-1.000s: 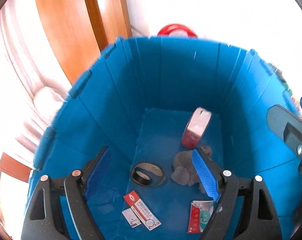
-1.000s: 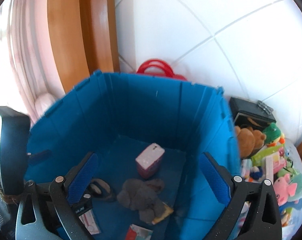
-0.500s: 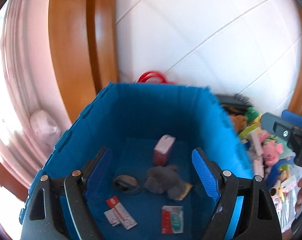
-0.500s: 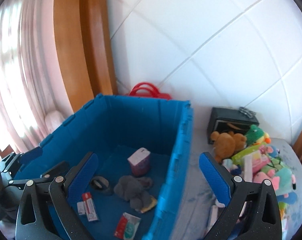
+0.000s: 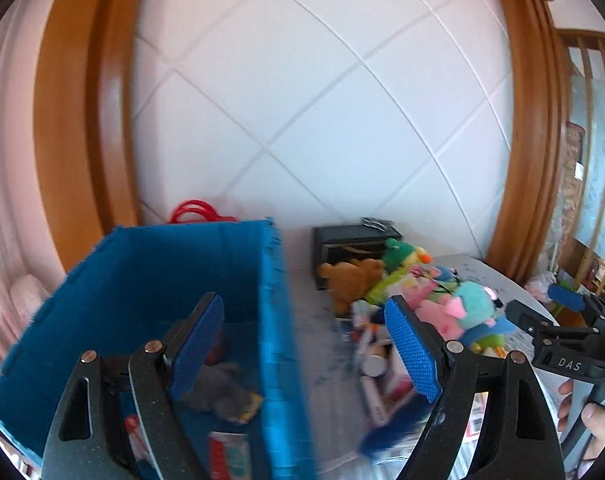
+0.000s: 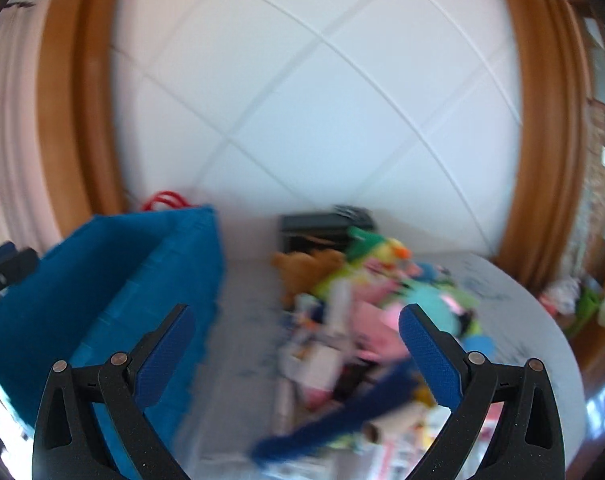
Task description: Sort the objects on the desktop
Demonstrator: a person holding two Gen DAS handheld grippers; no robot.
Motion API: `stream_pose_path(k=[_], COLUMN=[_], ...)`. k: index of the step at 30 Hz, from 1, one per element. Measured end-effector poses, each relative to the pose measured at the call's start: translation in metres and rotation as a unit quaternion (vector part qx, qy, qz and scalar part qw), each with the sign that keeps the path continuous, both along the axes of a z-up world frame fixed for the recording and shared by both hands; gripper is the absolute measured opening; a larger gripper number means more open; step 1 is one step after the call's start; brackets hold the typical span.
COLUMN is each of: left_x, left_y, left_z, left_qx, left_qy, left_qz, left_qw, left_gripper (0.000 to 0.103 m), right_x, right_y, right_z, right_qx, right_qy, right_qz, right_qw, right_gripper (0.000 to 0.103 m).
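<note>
One blue crate (image 5: 150,280) lower left; one toy pile (image 5: 414,296) centre-right on tabletop (image 5: 326,360). Two hand-held grippers, left (image 5: 302,356) and right (image 6: 298,356): both wide, empty.

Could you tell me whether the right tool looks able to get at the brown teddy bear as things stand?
Probably yes: the right tool is open and empty, and the brown teddy bear sits exposed at the pile's near-left edge, beside the blue bin.
</note>
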State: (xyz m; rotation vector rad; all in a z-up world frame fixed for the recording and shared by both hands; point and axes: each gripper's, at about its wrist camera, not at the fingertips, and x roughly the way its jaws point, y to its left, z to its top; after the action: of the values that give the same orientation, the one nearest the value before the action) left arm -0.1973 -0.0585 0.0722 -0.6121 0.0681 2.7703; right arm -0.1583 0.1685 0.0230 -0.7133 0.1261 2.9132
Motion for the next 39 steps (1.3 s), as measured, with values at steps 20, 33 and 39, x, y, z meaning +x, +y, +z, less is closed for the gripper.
stream_pose_path(k=[20, 33, 39], left_x=[-0.008, -0.036, -0.026], left_y=[0.195, 0.201, 0.194], left_z=[-0.249, -0.35, -0.36], left_qx=[-0.072, -0.05, -0.076], left_qy=[-0.245, -0.356, -0.35], left_qz=[0.024, 0.114, 0.121], left_qw=[0.9666, 0.9262, 0.9258], left_gripper=[0.083, 0.083, 0.083], right_x=[0.051, 0.06, 0.051], right_y=[0.299, 0.319, 0.319], right_z=[-0.201, -0.301, -0.316], right_qx=[-0.075, -0.118, -0.115], right_qy=[-0.199, -0.299, -0.305], right_qz=[-0.066, -0.075, -0.063], right_qw=[0.975, 0.944, 0.943], right_gripper=[0.103, 0.103, 0.103])
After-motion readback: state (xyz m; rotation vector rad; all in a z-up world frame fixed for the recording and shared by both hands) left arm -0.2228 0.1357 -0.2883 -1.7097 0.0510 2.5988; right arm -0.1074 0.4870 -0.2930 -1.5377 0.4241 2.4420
